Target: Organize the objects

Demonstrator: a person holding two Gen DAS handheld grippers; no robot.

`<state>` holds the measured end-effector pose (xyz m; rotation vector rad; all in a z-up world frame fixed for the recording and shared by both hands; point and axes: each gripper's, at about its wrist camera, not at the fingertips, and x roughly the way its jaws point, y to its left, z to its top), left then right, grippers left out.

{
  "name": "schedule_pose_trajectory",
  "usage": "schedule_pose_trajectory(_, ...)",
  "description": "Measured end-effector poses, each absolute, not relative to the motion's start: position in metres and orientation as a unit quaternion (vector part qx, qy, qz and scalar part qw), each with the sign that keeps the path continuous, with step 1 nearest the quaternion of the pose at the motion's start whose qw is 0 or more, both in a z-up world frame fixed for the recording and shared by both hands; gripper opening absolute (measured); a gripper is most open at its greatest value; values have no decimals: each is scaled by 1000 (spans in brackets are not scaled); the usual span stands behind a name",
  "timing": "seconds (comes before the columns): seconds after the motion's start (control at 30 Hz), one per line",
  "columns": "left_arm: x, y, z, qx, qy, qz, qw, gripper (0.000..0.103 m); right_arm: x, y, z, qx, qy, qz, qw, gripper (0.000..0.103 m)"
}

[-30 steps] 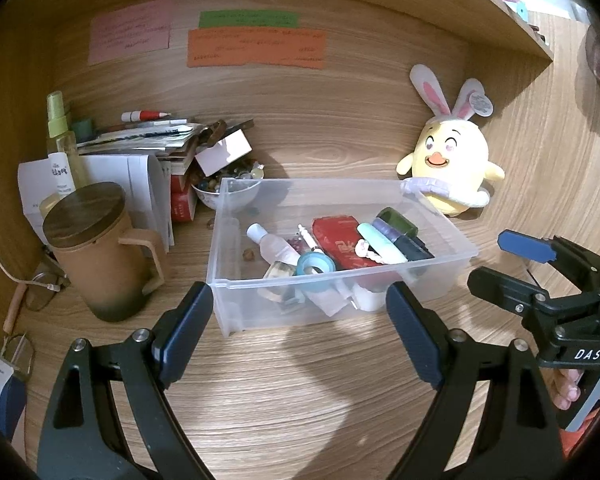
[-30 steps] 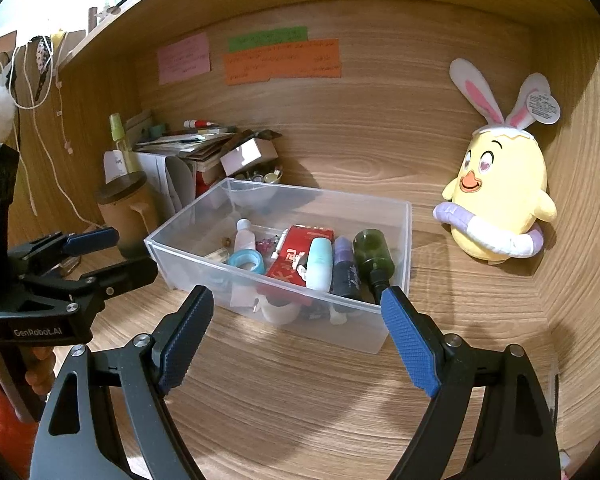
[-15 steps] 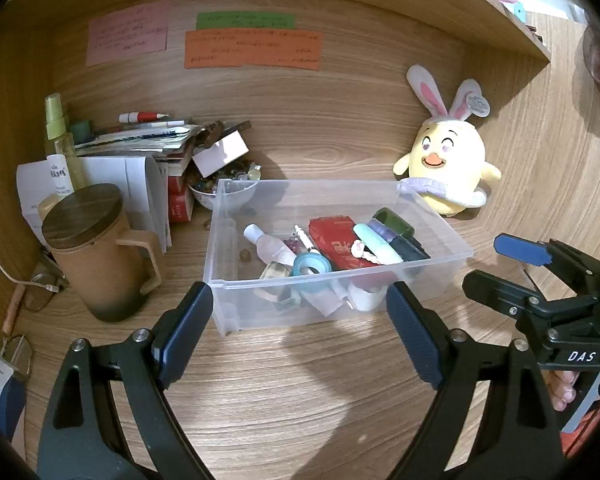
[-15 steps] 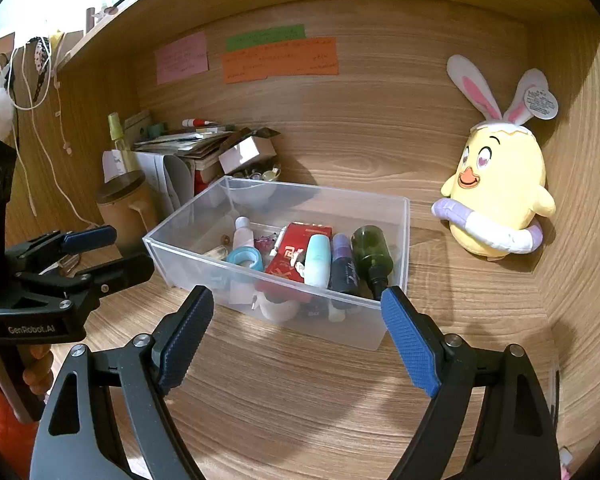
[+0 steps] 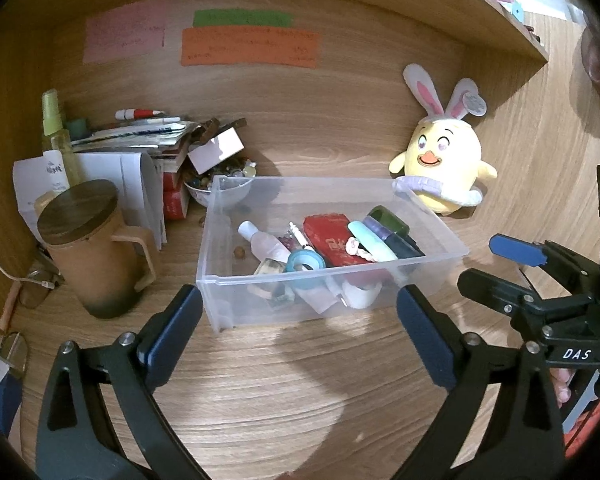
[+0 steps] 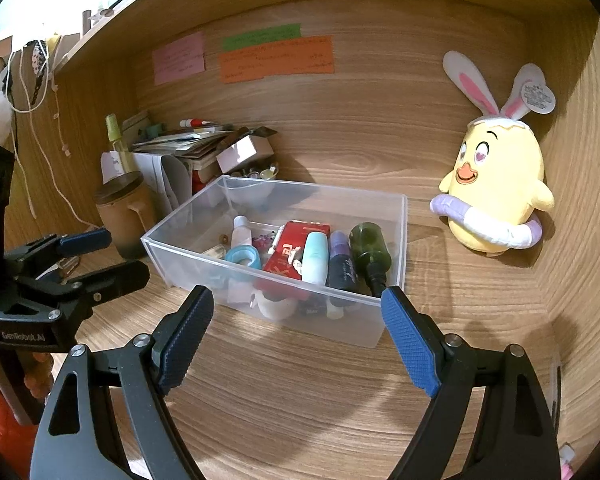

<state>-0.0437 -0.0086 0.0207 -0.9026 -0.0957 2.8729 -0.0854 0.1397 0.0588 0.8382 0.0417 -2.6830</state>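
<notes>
A clear plastic bin (image 5: 440, 232) (image 6: 396, 216) stands on the wooden desk and holds several small items: a red packet (image 5: 328, 236) (image 6: 290, 254), a blue tape roll (image 5: 306, 262) (image 6: 242, 258), a small clear bottle (image 5: 262, 240), a mint tube (image 6: 316, 258) and a dark green bottle (image 6: 370, 242). My left gripper (image 5: 298, 334) is open and empty just in front of the bin. My right gripper (image 6: 298, 334) is open and empty in front of the bin's near right corner. Each gripper shows in the other's view, the right one (image 5: 516, 268) and the left one (image 6: 96, 254).
A yellow bunny-eared plush (image 5: 440, 172) (image 6: 496, 196) sits right of the bin. A brown lidded mug (image 5: 88, 248) (image 6: 122, 216), a spray bottle (image 5: 58, 136), stacked papers (image 5: 140, 136) and a bowl of trinkets (image 5: 216, 188) crowd the left. Sticky notes (image 5: 248, 44) hang on the back wall.
Both grippers have drawn back slightly from the bin. They stay open and empty. Nothing in the bin has moved.
</notes>
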Motion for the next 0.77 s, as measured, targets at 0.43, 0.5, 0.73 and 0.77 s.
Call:
schedule_pose_trajectory(0.43,-46,-8,17,-307,-35,949,70,99,-86,140,58,296,13,-941,165,84)
schedule_pose_trajectory(0.5,-46,-8,17,-305,-38,949,71,99,-87,139,57,299,13,-940,165,84)
schedule_pose_trajectory(0.73,-46,-8,15,-308,-40,948,73,99,-90,139,51,307,13,-938,162,84)
schedule_pose_trajectory(0.77,-47,-9,15,-313,-42,946,74,100,-90,139,50,307,13,-938,161,84)
